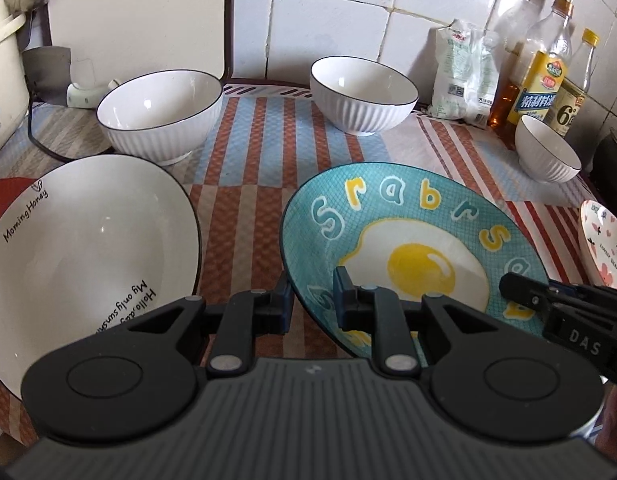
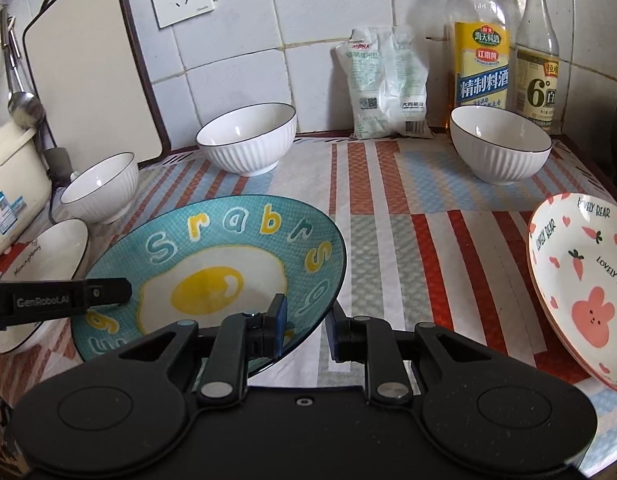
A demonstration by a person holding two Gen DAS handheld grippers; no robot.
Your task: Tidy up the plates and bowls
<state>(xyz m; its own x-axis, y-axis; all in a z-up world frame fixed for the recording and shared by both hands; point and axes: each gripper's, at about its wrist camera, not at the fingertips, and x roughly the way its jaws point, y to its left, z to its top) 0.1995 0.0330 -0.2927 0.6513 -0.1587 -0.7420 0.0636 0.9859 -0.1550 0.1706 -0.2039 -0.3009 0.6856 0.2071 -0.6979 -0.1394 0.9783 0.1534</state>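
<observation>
Glazed ceramic, teal, fried-egg motif: egg plate (image 1: 408, 248), near centre of the striped mat (image 1: 248, 152). Round, shallow, raised rim, coloured letters round the border. Left gripper (image 1: 313, 298) is closed narrow on the near-left rim, one finger under the edge, one on the inside face. Right gripper (image 2: 306, 320) is likewise narrow, pinching the near-right rim. The plate looks tilted, near edge lifted.

Handling, as judged: stiff, fairly heavy for a thin-edge hold, slick glaze, breakable. The rim is the only purchase; two opposite grips should keep it from swinging.

White plate (image 1: 80, 256), near left, just beside the egg plate: oval, deep, dark rim line, black script inside.

Heart plate (image 2: 584, 284), near right, well apart: white with pink hearts, carrots, a rabbit; seems to sit on another of the same shape.

Ribbed bowls, white with dark rim line, smooth inside: left bowl (image 1: 160, 116), far bowl (image 1: 362, 96), right bowl (image 1: 546, 148).

Far right against the tiled wall (image 2: 236, 32): bottles (image 2: 482, 48), glass or clear plastic, and a soft white packet (image 2: 388, 84).

Far left: pale cutting board (image 2: 92, 80), upright.
</observation>
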